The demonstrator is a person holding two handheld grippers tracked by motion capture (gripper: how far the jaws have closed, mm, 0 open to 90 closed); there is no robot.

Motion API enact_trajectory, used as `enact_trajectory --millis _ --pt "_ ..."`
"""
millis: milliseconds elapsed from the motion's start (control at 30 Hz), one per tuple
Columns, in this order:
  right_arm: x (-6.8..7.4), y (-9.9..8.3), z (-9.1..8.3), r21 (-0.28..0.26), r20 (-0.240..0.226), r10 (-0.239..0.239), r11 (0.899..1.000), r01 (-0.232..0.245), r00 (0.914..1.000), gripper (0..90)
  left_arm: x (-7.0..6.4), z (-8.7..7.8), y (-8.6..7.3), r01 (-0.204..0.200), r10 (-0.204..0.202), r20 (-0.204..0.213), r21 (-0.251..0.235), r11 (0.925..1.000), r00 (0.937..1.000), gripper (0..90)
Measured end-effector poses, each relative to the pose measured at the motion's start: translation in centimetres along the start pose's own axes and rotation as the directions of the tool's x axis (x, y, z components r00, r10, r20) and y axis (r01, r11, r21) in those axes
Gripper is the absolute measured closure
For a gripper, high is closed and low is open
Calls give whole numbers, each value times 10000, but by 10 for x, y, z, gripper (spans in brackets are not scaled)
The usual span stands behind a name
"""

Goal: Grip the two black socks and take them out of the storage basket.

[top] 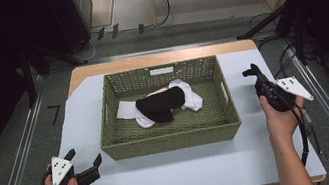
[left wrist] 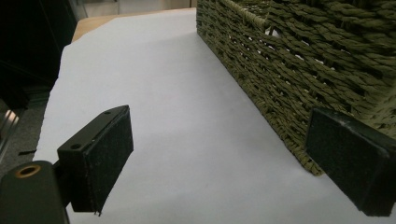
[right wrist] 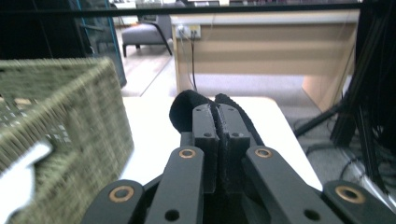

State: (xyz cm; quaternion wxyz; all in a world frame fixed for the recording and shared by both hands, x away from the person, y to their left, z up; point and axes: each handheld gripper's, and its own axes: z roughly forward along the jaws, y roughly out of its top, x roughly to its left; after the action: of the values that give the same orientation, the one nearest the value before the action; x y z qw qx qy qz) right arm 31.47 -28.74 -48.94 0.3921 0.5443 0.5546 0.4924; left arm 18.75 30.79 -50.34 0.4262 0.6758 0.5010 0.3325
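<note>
Right gripper (right wrist: 219, 116) was clamped on a black sock (right wrist: 187, 109), just right of the basket (top: 170, 139); left gripper (top: 85, 161) stood wide and empty at its front-left corner. Best to carry the sock clear of the rim before releasing, I judged

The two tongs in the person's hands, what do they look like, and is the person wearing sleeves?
Both the left tongs and the right tongs are black, with flat rectangular jaws faced in dark padding. The linkage arms have brass-coloured rivets. Each carries a pale grey three-cornered plate with dark dots, and a black cable trails from each. The forearms are bare, with no sleeves in view.
</note>
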Motion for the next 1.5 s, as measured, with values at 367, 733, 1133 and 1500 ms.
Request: enact_trajectory --millis 367,733,1133,1500 --pt "2 5 -7 -57 435 1074 9942 -1073 9933 591 0 0 0 -37 37 -16 -1 10000 10000 92" --pt "41 47 -6 -534 -5 668 9963 -667 9978 583 0 0 0 -21 21 -8 -9 10000 10000 92" --pt "105 80 12 -646 -1272 619 9954 -705 9899 568 1 0 0 54 -54 30 9 10000 10000 92" --pt "164 70 41 124 -2300 135 9999 -110 9731 503 1 0 0 52 -52 61 22 10000 10000 92"
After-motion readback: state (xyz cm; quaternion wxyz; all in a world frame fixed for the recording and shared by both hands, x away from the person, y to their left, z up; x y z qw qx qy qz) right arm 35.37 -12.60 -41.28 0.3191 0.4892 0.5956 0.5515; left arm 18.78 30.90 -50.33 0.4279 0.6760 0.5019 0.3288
